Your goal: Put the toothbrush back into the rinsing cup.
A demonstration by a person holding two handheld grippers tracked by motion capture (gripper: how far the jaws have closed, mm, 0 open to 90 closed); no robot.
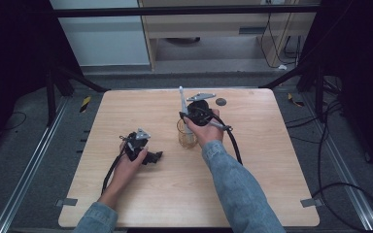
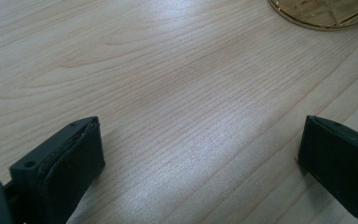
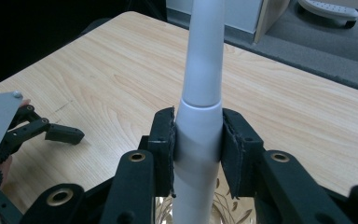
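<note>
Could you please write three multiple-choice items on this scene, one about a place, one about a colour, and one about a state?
1. Where is the glass on the table?
A. at the near left corner
B. near the middle, under the right gripper
C. at the far right edge

2. What colour is the tool that the right gripper holds?
A. white
B. red
C. green

3. How are the left gripper's jaws?
A. shut on the glass
B. shut on nothing
C. open, with bare table between them

Answers:
1. B, since the high view shows the amber glass mid-table below the right gripper.
2. A, since the right gripper view shows a pale white shaft clamped between the jaws and pointing up.
3. C, since the left gripper view shows the two jaws wide apart over bare wood.
</note>
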